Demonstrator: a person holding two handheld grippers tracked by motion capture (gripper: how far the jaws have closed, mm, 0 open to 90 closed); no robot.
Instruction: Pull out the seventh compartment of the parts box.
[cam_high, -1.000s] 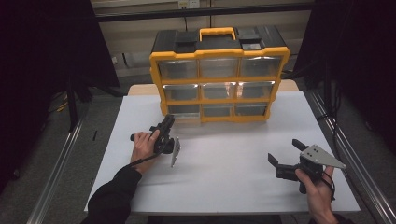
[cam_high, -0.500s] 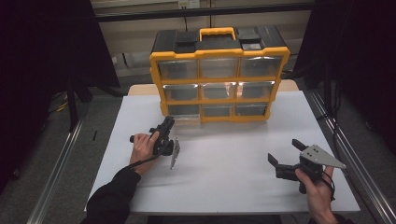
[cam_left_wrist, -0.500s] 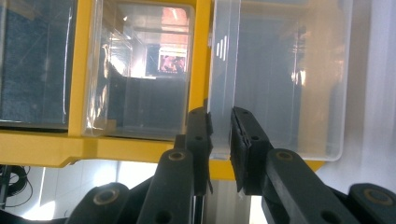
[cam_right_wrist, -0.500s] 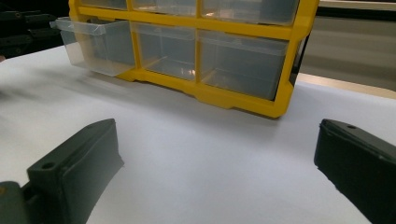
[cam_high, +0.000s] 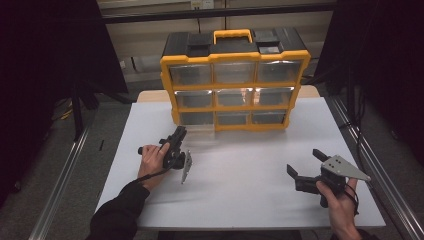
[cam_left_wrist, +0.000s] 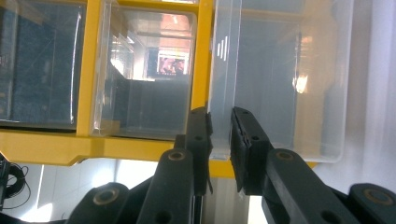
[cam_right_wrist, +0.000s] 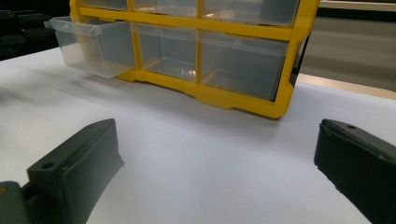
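A yellow and black organiser (cam_high: 235, 80) with clear drawers stands at the back of the white table (cam_high: 240, 185). Its bottom-left drawer (cam_high: 201, 130) is slid partly out, seen also in the right gripper view (cam_right_wrist: 88, 46). My left gripper (cam_high: 179, 134) is turned on its side and shut on the front lip of that clear drawer (cam_left_wrist: 280, 84); in the left gripper view the jaws (cam_left_wrist: 219, 116) pinch the thin plastic edge. My right gripper (cam_high: 303, 161) hovers open over the table's right front, nothing between its fingers (cam_right_wrist: 74, 158).
The other clear drawers (cam_right_wrist: 243, 63) sit closed in the yellow frame (cam_right_wrist: 233, 100). Metal rails (cam_high: 370, 170) run along both sides of the table. Bare white surface lies between the two grippers.
My left gripper has drawn back slightly toward the person, and the bottom-left drawer has come out a little with it. The right gripper has stayed put.
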